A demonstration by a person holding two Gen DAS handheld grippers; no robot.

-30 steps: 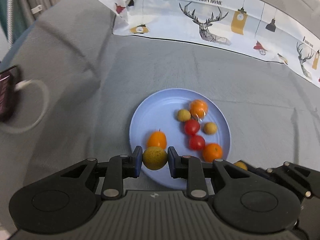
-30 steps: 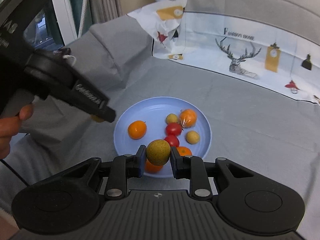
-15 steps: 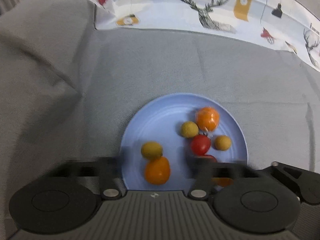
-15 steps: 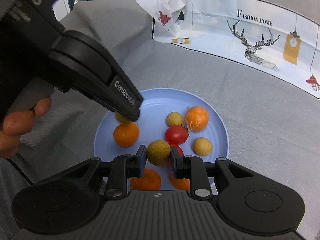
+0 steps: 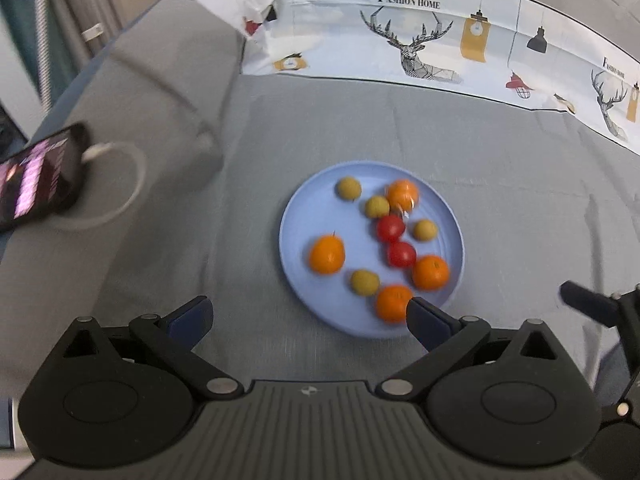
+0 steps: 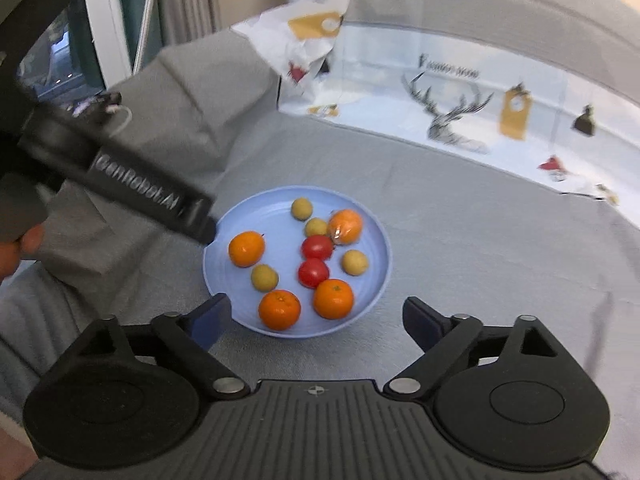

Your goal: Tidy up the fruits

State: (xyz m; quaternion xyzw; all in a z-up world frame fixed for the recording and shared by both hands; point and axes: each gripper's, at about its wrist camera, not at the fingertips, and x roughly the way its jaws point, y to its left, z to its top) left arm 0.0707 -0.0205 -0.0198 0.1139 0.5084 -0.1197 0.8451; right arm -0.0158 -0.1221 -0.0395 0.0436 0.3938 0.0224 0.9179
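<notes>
A light blue plate (image 5: 304, 208) (image 6: 376, 240) sits on the grey cloth and holds several fruits: oranges (image 5: 327, 255) (image 6: 279, 309), red tomatoes (image 5: 390, 227) (image 6: 313, 273) and small yellow-green fruits (image 5: 365, 282) (image 6: 264, 277). My left gripper (image 5: 310, 318) is open and empty, above the plate's near-left edge. My right gripper (image 6: 316, 320) is open and empty, just above the plate's near rim. The left gripper's body (image 6: 120, 184) shows at the left of the right wrist view.
A phone (image 5: 36, 176) with a white cable (image 5: 120, 184) lies at the far left on the cloth. A printed white sheet with deer pictures (image 5: 420, 48) (image 6: 452, 120) runs along the back. The grey cloth (image 5: 500, 184) surrounds the plate.
Both grippers opened and let their yellow-green fruits go onto the plate. Both have pulled back and up from the plate.
</notes>
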